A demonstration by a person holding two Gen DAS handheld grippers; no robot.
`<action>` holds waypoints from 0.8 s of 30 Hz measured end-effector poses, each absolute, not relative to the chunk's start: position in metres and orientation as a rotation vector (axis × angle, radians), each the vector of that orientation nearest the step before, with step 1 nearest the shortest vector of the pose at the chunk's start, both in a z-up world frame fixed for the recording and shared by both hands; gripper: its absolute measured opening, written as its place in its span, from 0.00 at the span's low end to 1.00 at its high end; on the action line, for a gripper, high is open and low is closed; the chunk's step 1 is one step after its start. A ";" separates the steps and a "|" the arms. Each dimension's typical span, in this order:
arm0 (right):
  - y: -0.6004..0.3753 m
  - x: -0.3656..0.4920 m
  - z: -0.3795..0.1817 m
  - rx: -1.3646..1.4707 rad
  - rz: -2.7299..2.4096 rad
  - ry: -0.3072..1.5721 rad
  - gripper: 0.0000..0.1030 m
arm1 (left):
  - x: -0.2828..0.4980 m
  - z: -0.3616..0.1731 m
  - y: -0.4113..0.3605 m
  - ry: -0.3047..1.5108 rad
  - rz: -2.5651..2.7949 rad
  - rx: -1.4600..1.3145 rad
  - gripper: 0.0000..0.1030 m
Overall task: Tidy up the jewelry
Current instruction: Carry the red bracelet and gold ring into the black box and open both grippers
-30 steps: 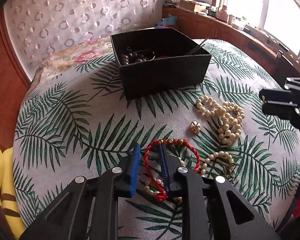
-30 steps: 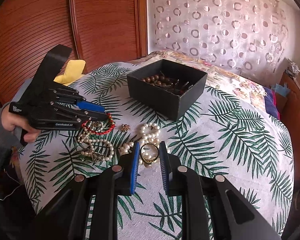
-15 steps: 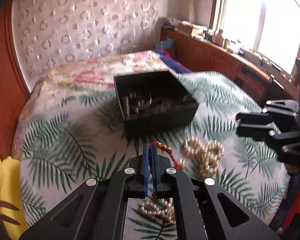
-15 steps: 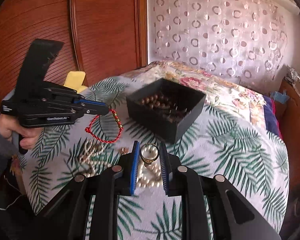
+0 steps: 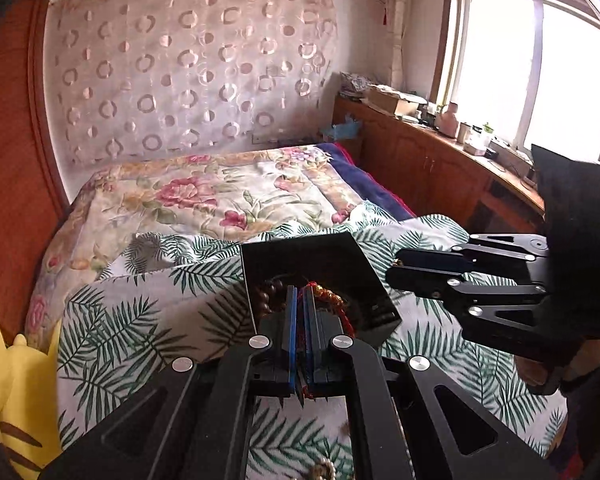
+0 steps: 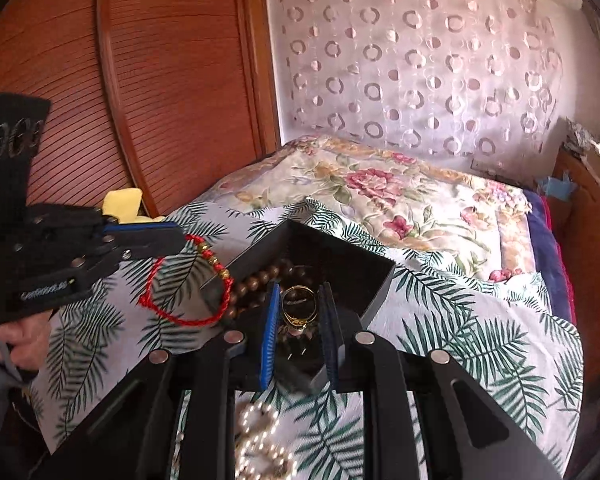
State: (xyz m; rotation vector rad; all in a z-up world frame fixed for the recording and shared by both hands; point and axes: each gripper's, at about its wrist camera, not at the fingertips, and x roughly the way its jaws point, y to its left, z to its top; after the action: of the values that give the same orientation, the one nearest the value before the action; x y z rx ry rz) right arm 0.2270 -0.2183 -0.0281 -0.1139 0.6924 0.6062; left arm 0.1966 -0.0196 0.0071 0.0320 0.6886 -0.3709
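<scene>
Pearl strand [image 6: 260, 440] is lying nearest on the leaf-print cloth [image 6: 480, 340], just below the R gripper's fingers. R gripper [image 6: 300, 312] is clamping a gold ring [image 6: 298, 306] between its pads, hovering at the near corner of the black box [image 6: 352, 276]. L gripper [image 5: 299, 320] is pinching tight on the red cord bracelet [image 6: 188, 280], w/ gold beads; loop is dangling over the box's L rim. L fingers are blocking most of the box interior in the L wrist view. Brown wooden beads [image 6: 260, 280] are sitting inside the box. Yellow plush [image 5: 16, 392] is lying at the bed's L edge. Beyond: floral quilt [image 5: 204, 196], then circle-patterned curtain [image 5: 188, 64].
</scene>
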 end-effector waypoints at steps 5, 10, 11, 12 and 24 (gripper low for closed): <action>-0.214 0.246 -0.034 -0.105 0.596 0.729 0.22 | 0.218 0.002 -0.020 0.709 -0.348 0.026 0.02; -0.215 0.250 -0.034 -0.100 0.588 0.723 0.42 | 0.234 -0.005 -0.022 0.727 -0.341 0.019 0.02; -0.217 0.250 -0.033 -0.093 0.590 0.719 0.42 | 0.236 -0.006 -0.023 0.730 -0.339 0.018 0.02; -0.219 0.249 -0.032 -0.086 0.594 0.717 0.42 | 0.239 -0.007 -0.024 0.733 -0.340 0.017 0.02; -0.252 0.195 -0.031 -0.075 0.579 0.687 0.61 | 0.241 -0.009 -0.036 0.729 -0.340 0.016 0.25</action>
State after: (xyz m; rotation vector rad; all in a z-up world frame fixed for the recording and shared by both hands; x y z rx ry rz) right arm 0.1954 -0.2516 -0.0311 -0.0753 0.6874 0.5789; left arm 0.2413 -0.0358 -0.0095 0.0159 0.7290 -0.3396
